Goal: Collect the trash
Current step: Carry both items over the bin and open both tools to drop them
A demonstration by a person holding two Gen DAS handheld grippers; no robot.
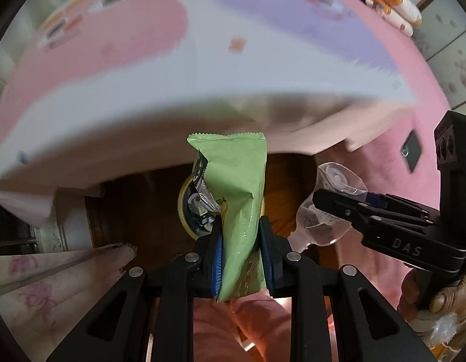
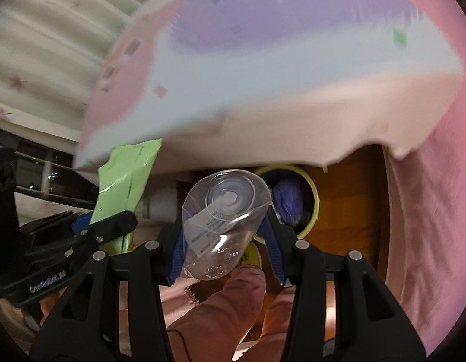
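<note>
Below the blurred pink-and-lilac bedspread [image 1: 142, 69] I had the left gripper [image 1: 240, 253] pinching a green wrapper [image 1: 236, 187] and the right gripper [image 2: 225, 241] clamping a clear plastic bottle [image 2: 223, 211], both hanging over the yellow-rimmed bin [image 2: 314, 199], presumably for dropping.

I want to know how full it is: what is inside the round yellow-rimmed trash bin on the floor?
In the round yellow-rimmed trash bin, a crumpled blue-purple item lies in the dark inside. The clear plastic bottle covers its near side, so the rest stays hidden.
</note>
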